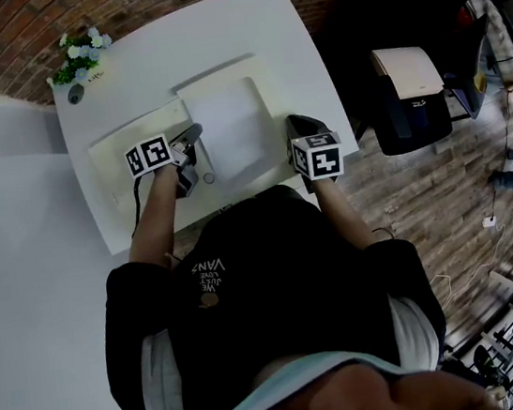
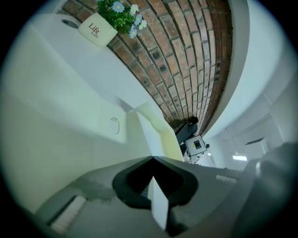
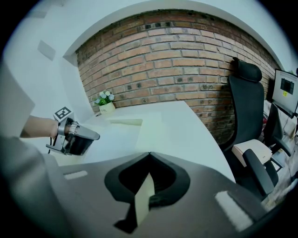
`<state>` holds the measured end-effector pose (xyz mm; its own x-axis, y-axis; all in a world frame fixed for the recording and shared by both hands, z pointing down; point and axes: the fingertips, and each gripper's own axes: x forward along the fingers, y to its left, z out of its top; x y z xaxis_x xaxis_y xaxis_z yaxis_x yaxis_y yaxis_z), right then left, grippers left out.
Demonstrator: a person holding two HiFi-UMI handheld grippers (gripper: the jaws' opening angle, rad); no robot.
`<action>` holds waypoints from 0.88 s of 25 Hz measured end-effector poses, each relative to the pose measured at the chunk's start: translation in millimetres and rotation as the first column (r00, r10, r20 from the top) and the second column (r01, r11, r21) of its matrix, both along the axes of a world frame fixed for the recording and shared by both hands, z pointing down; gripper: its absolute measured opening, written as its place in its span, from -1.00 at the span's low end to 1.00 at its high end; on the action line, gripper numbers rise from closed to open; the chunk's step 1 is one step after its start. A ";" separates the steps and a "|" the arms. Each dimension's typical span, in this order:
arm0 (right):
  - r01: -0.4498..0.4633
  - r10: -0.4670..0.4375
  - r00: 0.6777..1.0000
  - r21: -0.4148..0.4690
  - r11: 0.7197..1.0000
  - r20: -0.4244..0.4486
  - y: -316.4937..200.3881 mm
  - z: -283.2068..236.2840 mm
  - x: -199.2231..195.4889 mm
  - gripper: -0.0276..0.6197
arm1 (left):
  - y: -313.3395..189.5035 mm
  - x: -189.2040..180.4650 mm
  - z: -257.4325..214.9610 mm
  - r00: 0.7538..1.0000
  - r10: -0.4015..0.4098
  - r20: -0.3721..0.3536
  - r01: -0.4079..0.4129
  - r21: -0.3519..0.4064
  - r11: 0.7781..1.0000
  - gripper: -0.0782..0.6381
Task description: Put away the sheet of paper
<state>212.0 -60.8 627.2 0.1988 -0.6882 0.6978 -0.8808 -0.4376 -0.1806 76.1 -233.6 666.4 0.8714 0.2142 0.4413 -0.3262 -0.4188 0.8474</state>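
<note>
A pale sheet of paper [image 1: 234, 127] sits on a cream folder [image 1: 125, 147] on the white table [image 1: 240, 21]. My left gripper [image 1: 195, 132] is at the sheet's left edge and is shut on it. In the left gripper view the sheet [image 2: 156, 132] rises edge-on from the closed jaws of the left gripper [image 2: 152, 160]. My right gripper [image 1: 291, 123] is just off the sheet's right side, near the table's edge. In the right gripper view the right gripper [image 3: 149, 154] is shut. That view does not show whether it touches the sheet [image 3: 146, 128].
A small flower pot [image 1: 79, 55] stands at the table's far left corner against the brick wall. A black office chair [image 1: 410, 83] stands to the right of the table. The table's right edge runs close to my right gripper.
</note>
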 end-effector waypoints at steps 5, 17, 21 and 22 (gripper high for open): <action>-0.001 0.001 1.000 0.006 1.000 0.004 0.2 -0.7 -0.6 -0.91 | 5.6 6.5 2.1 1.000 -0.001 -0.001 0.000 -0.006 1.000 -0.79; 0.015 -0.015 1.000 0.011 1.000 0.006 -0.8 -1.7 -1.9 -0.91 | 17.4 17.7 5.6 1.000 0.001 -0.002 -0.001 -0.016 1.000 -0.79; 0.018 -0.018 1.000 0.009 1.000 0.008 -0.8 -1.1 -2.5 -0.91 | 17.7 18.3 6.2 1.000 -0.001 0.001 0.001 -0.012 1.000 -0.79; 0.020 -0.020 1.000 0.009 1.000 0.007 -0.8 -1.7 -2.5 -0.91 | 18.3 18.7 5.8 1.000 0.001 0.001 -0.001 -0.010 1.000 -0.78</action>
